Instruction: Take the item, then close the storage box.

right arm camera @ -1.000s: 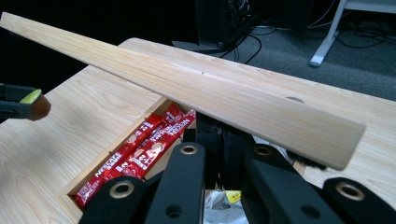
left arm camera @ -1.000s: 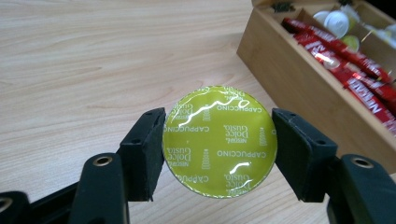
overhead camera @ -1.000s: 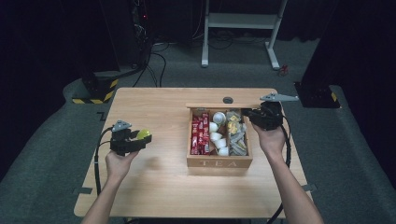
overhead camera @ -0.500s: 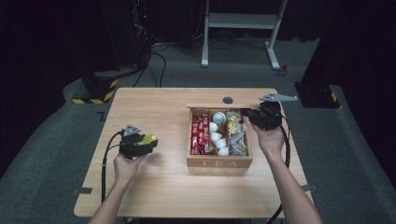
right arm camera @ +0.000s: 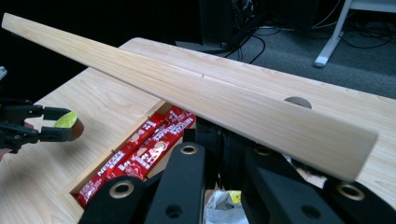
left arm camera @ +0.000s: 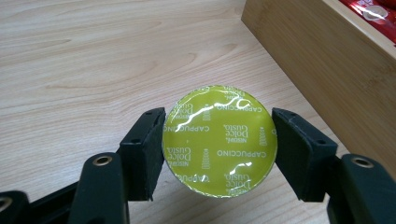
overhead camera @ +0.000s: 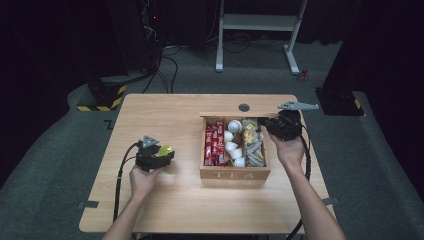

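Squarely between the left gripper [left arm camera: 218, 154] jaws: a capsule [left arm camera: 219, 146].

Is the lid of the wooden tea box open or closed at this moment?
Open. The right gripper holds the lid raised, and the tea box shows its red sachets and white capsules from above.

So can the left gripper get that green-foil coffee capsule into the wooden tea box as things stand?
Probably yes. The left gripper holds the green-foil coffee capsule beside the wooden tea box, whose wooden lid the right gripper appears to hold up, leaving the top open.
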Tool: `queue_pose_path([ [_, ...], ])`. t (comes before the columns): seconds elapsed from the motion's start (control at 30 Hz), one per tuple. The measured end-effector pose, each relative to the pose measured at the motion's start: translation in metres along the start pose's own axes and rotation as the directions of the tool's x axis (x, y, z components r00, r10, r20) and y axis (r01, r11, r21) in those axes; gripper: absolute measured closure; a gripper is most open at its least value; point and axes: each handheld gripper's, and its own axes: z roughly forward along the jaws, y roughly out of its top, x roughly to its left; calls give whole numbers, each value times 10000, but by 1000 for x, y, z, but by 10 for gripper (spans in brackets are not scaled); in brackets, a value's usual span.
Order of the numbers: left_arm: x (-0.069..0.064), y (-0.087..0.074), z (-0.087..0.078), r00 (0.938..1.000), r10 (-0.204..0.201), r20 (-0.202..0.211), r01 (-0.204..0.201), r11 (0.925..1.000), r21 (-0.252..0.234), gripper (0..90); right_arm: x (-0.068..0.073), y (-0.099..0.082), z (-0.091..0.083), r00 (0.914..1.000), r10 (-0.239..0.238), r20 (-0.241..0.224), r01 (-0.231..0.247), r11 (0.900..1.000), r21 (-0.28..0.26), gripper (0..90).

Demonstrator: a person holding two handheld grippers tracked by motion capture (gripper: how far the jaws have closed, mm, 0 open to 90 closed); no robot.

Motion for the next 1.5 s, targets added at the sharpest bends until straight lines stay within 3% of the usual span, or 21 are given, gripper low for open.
queue_pose_path([
  [0.3,-2,-2,9,9998,159,-144,-156,9997,175,379,0,-1,-1,10000,-35,79,35,10000,24,885],
  [0.5,-2,-5,11,9999,-29,-165,32,9998,200,379,0,-1,-1,9999,-5,106,5,10000,10,885],
  [0.63,-5,-7,12,9998,110,-139,-107,9997,220,379,0,-1,-2,9999,0,104,0,10000,26,885],
  [0.8,-6,-13,19,9988,479,-79,-474,9972,574,378,1,-3,-2,9999,124,87,-124,9999,-10,887],
  [1.03,-3,-17,21,9997,257,-31,-255,9990,362,374,3,-2,-1,9999,15,127,-16,10000,93,888],
  [1.2,-3,-22,23,9989,403,252,-417,9974,587,279,4,-2,-1,9999,48,132,-49,10000,79,887],
  [1.27,-3,-22,23,9993,241,288,-259,9977,620,258,4,-3,-1,9999,55,119,-56,9999,84,886],
  [1.5,-2,-19,12,9991,-4,434,-1,10000,99,209,3,-3,-1,10000,-9,53,8,10000,79,883],
])
